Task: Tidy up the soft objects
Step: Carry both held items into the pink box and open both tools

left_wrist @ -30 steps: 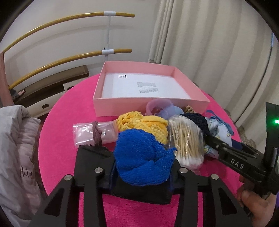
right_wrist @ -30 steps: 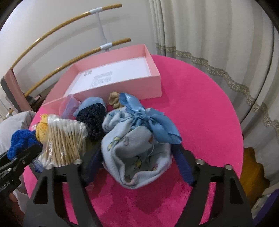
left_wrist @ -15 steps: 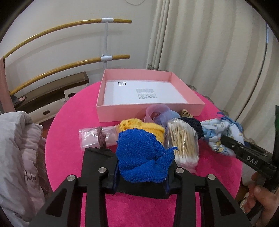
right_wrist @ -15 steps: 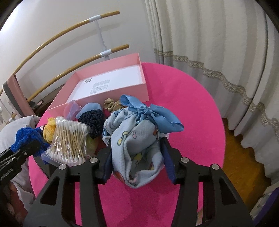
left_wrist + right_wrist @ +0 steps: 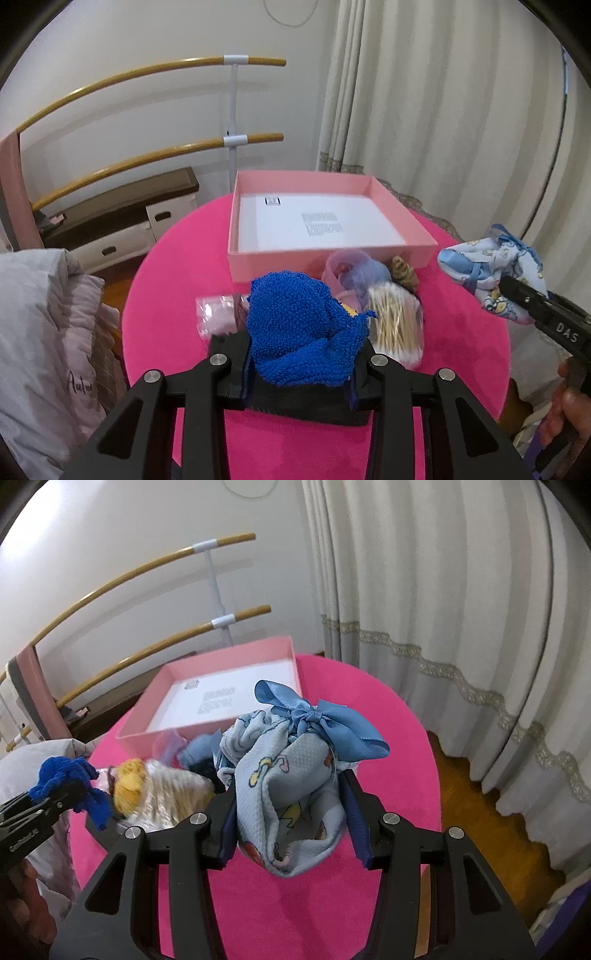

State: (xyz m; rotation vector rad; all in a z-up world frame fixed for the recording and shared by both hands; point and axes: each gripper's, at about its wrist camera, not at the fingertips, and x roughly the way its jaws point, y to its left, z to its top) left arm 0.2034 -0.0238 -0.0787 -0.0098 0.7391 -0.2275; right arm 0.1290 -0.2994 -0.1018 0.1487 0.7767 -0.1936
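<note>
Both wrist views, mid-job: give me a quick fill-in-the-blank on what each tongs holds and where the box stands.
1. The left tongs grip a bunched ____ cloth.
2. The right tongs grip a printed pouch tied with a blue ____.
3. The pink box holds no soft items; its floor is ____.

Missing: blue; ribbon; white

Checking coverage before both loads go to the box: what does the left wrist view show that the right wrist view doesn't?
Only the left wrist view: the brown scrunchie by the box and the clear pink-filled packet.

Only the right wrist view: the wooden floor right of the table.

Both: pink box, cotton swab bag, left gripper shut on the blue knit cloth, right gripper shut on the printed pouch with its blue ribbon.
</note>
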